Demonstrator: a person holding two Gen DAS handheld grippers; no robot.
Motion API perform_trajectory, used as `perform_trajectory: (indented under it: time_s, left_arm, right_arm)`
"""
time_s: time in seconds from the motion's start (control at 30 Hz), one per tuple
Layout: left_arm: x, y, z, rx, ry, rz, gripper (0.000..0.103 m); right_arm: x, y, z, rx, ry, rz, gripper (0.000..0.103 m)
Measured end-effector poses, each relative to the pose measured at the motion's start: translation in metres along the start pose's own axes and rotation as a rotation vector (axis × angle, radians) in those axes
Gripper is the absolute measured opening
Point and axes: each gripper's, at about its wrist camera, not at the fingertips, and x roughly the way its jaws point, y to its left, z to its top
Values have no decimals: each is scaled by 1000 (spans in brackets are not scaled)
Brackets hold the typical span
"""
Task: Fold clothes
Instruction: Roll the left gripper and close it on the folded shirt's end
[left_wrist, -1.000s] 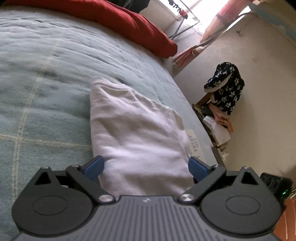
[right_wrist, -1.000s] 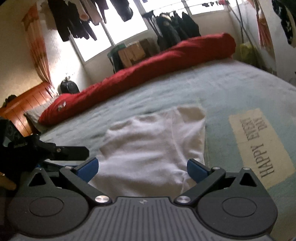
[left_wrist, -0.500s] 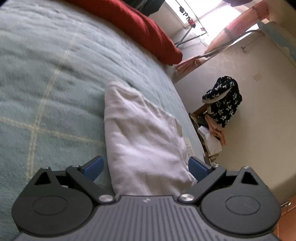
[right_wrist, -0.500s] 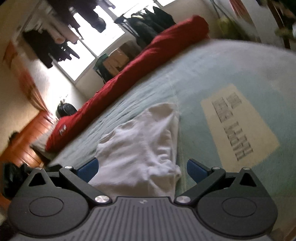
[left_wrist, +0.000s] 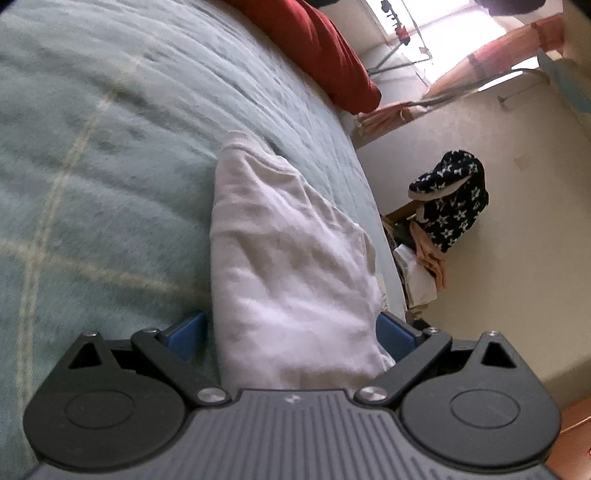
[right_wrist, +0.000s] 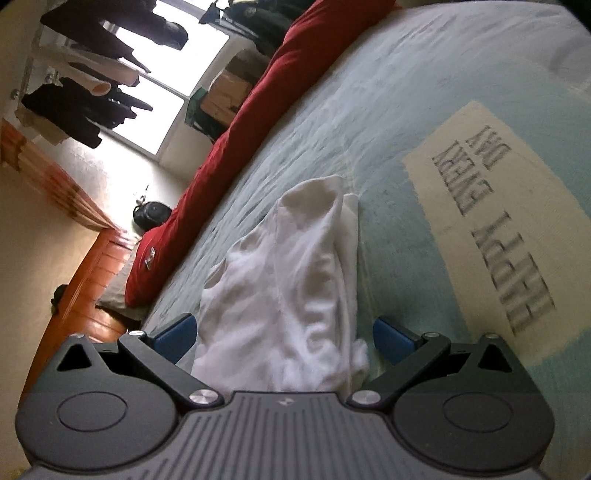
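Observation:
A white garment (left_wrist: 288, 266) lies partly folded on the pale green bedspread (left_wrist: 92, 155). Its near end runs between the blue pads of my left gripper (left_wrist: 291, 332), which stands open around it. In the right wrist view the same white garment (right_wrist: 291, 288) looks narrow and rumpled, one long edge doubled over. My right gripper (right_wrist: 284, 332) is open too, with the cloth's near end bunched between its wide-apart fingers. Neither pair of pads presses on the fabric.
A long red bolster (right_wrist: 236, 147) lies along the far side of the bed. A cream patch with printed lettering (right_wrist: 495, 229) is on the bedspread to the right. Beyond the bed edge are a star-patterned dark garment (left_wrist: 450, 199), a wooden headboard (right_wrist: 85, 288) and hanging clothes (right_wrist: 92, 85).
Both grippers have tilted and closed in on the garment. It now looks narrower and more bunched than a second ago. The left gripper has dropped out of the right view.

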Motion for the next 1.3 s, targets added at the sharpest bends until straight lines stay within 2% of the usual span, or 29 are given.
perform_trajectory:
  time_s: [0.23,0.6,0.83,1.13,1.3]
  left_arm:
    - [12,0,17,-10,27,1,97]
    - [-5,-2,-1,-26,70,-20,97]
    - [2,0,7,-28,94,-24,98]
    - [18,1,27,-34,122,-52,100]
    - [14,-2,20,-36,156,-72,101]
  right_arm:
    - [9,1,8,0,23,17,103]
    - [13,3,10,-2,47,36,103]
    - [15,6,9,-14,52,2,103]
    - [22,2,18,-22,69,15,103]
    - [31,1,28,-4,99,29,103]
